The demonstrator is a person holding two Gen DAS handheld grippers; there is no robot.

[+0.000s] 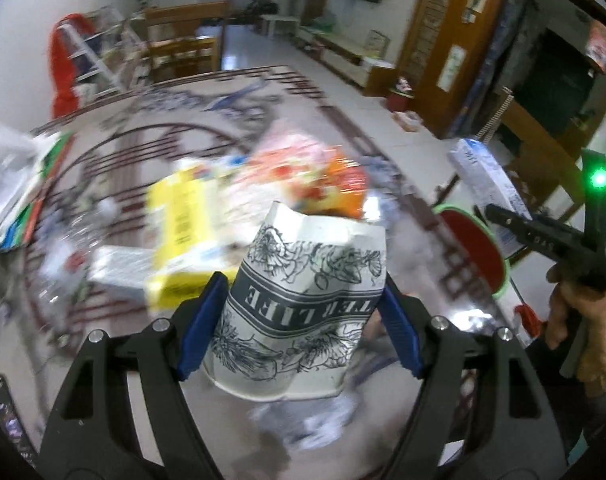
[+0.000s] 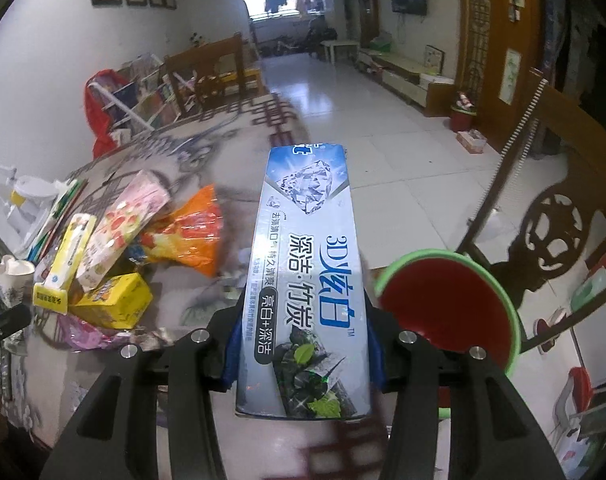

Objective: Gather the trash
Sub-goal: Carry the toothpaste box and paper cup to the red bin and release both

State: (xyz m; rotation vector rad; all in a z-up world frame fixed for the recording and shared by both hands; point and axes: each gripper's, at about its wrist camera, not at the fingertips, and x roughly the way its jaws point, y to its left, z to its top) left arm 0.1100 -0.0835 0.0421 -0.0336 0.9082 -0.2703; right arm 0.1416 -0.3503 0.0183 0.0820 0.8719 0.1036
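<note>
The left gripper (image 1: 301,316) has its fingers clamped on a crushed paper cup (image 1: 303,312), lifted above the table (image 1: 403,208). The right gripper (image 2: 303,344) pinches a toothpaste box (image 2: 307,272) near the table's right edge, beside a red-and-green bin (image 2: 455,308). Blurred wrappers (image 1: 303,176), seemingly snack packets, lie mid-table.

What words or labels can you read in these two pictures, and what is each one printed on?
"TER LIFE", seen upside down: crumpled paper cup held in the left gripper.
"3D炫白", "深洁·竹炭", "亮白+深洁": toothpaste box held in the right gripper.
Smaller print on that box: too small to read.
Yellow boxes and snack wrappers on the table: print too small or blurred.
</note>
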